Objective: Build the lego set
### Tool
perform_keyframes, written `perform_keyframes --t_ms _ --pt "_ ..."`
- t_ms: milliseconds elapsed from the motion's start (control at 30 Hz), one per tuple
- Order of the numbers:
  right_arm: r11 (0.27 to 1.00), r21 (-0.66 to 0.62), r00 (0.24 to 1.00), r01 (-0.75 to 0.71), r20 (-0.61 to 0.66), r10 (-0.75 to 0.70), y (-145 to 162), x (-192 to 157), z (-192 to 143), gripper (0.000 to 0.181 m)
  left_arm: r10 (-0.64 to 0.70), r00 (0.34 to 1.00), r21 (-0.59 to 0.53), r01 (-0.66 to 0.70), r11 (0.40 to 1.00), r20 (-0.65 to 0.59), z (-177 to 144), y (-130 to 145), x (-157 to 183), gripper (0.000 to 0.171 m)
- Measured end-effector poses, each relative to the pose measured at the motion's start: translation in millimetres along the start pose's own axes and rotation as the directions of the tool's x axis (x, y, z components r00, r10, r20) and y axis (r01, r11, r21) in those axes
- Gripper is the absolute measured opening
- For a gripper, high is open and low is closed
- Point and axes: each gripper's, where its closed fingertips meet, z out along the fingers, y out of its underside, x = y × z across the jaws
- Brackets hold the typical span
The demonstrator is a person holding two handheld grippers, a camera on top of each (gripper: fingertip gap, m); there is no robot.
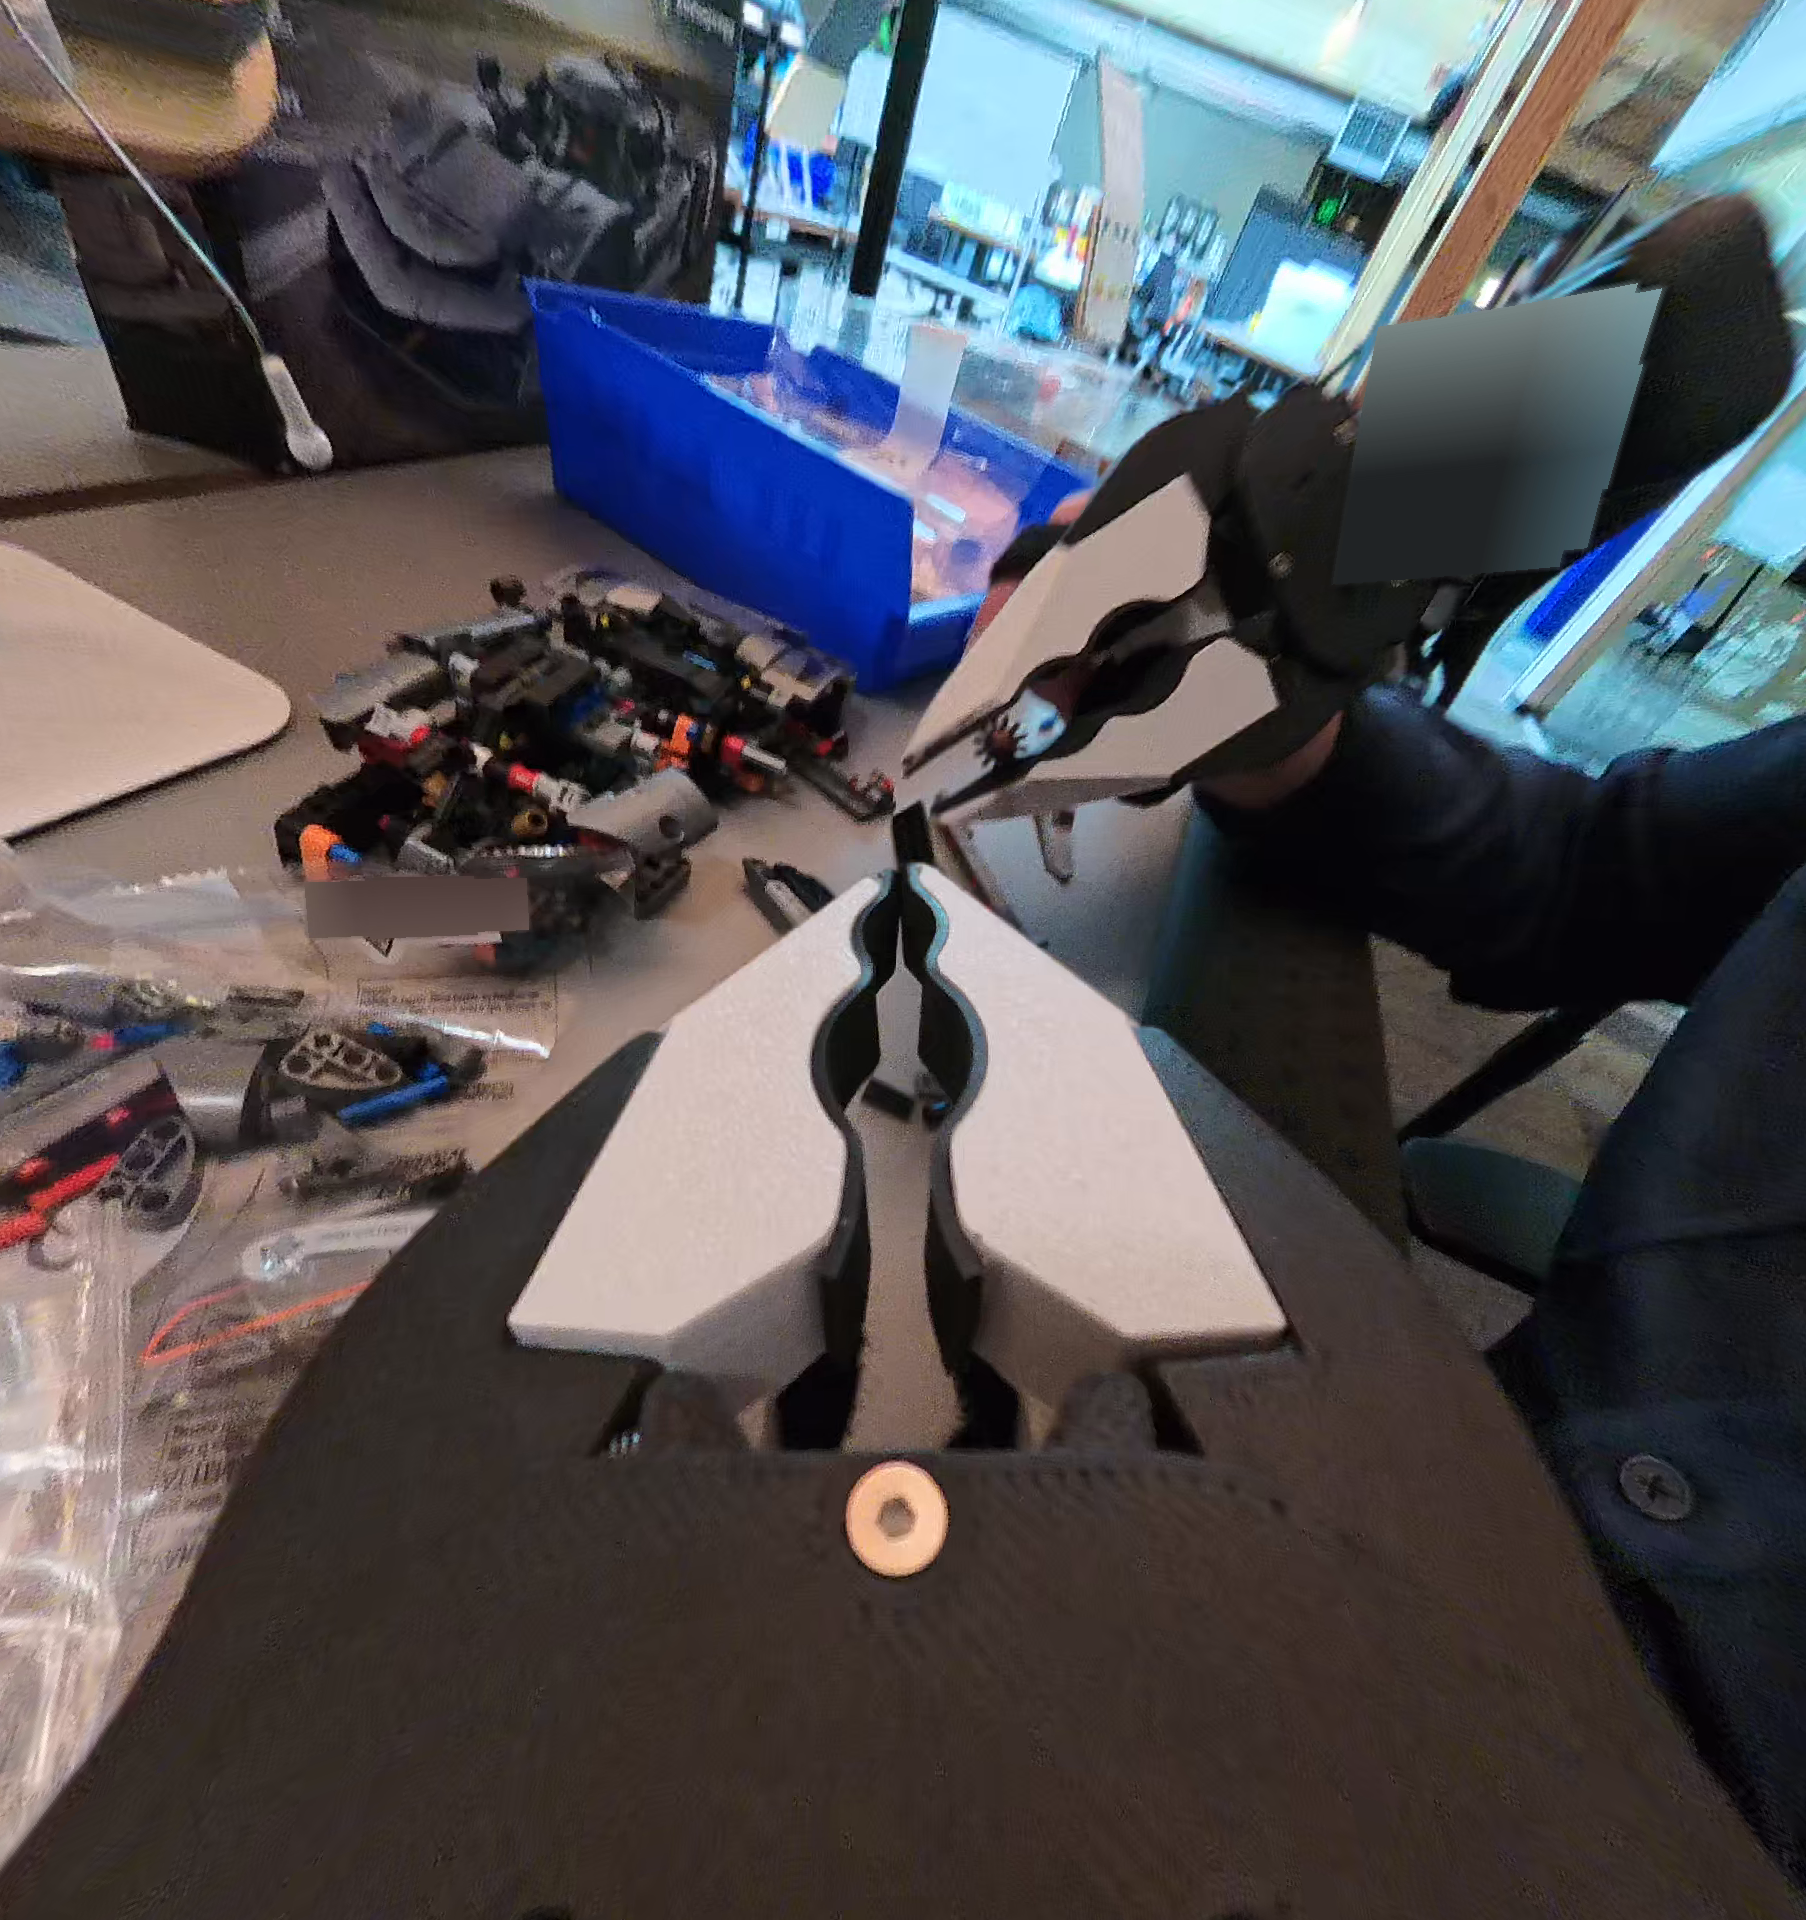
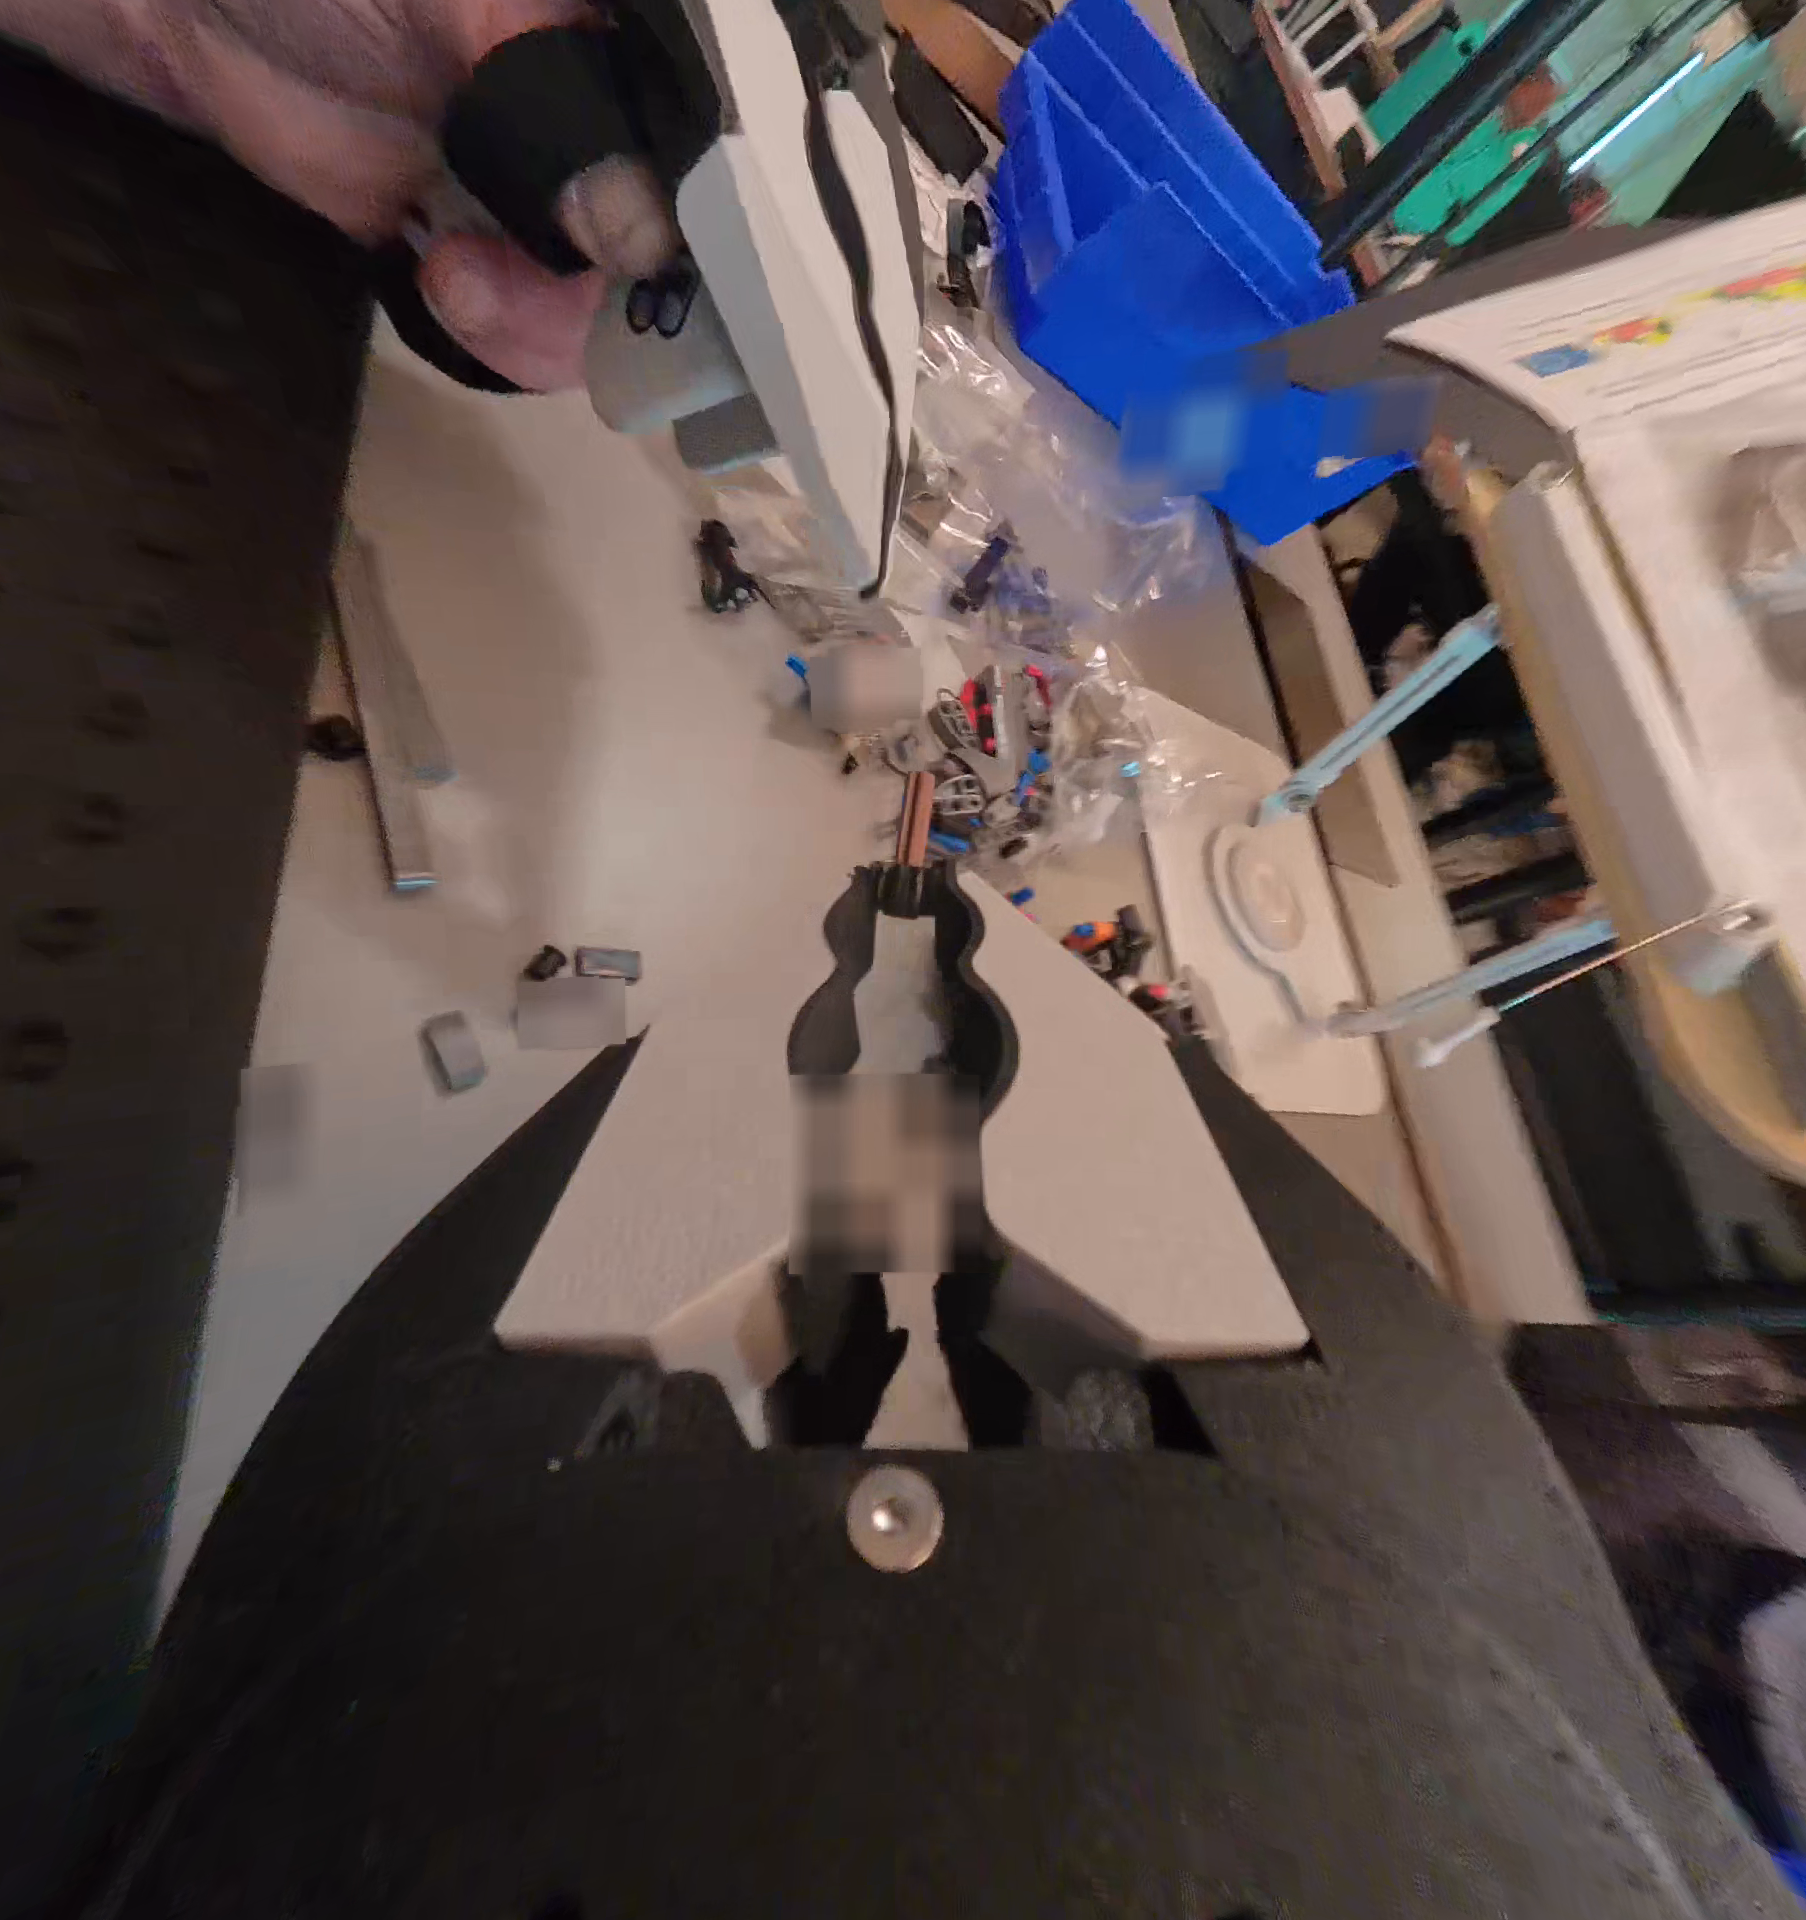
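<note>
blue bin contents blurred, bagged parts indistinct

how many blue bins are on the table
1: the blue bin sits at the table's far side behind the dark lego build; others may be hidden.

Left wrist view looking forward and down along its own fingers over a grey table, close above the parts, right wrist view rolled sideways, looking steeply down, both sharing the blue bin.
</note>
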Motion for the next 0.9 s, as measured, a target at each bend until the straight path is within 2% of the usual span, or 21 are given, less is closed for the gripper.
perform_keyframes --t_ms 67,100,200,300,367,500,733,900 --pt "0.996 0.025 0.996 -0.081 0.024 0.08 -3.2 4.3 -1.6 0.01 -0.017 1.0 0.024 0.018 1.0 -0.021 6.5 -3.0 2.0 0.001" --pt "0.997 0.034 0.997 -0.075 0.036 0.074 -8.1 1.0 -0.6 0.01 -0.021 0.999 -0.001 0.021 1.0 -0.032 15.1 0.8 6.4 0.011" --pt "0.998 -0.038 0.998 0.045 0.033 -0.044 -4.4 -14.4 10.7 0.011 0.042 0.999 -0.042 -0.044 0.998 -0.033 34.7 4.9 18.0 0.015" --pt "0.996 -0.05 0.997 0.073 0.034 -0.072 -3.8 -18.7 12.6 0.011 0.007 0.997 -0.013 -0.008 1.0 -0.075 38.0 0.7 24.3 0.018" --pt "0.995 -0.053 0.996 0.087 0.017 -0.086 -4.8 -17.1 10.9 0.011 0.005 0.998 -0.037 -0.007 0.999 -0.066 40.2 5.3 24.0 0.002" --pt "0.997 -0.041 0.998 0.064 0.014 -0.064 -6.3 -16.4 9.0 0.011 0.018 0.998 -0.026 -0.02 0.999 -0.059 41.7 3.0 26.4 0.002" --pt "0.996 -0.045 0.997 0.082 0.002 -0.082 -6.0 -16.9 9.7 0.011 0.042 0.998 -0.05 -0.045 0.998 -0.053 41.8 6.7 26.5 0.01" --pt "0.998 -0.034 0.998 0.06 0.004 -0.059 -7.7 -16.9 10.3 0.011 0.061 0.997 -0.051 -0.063 0.997 -0.036 40.7 6.3 24.9 0.002"
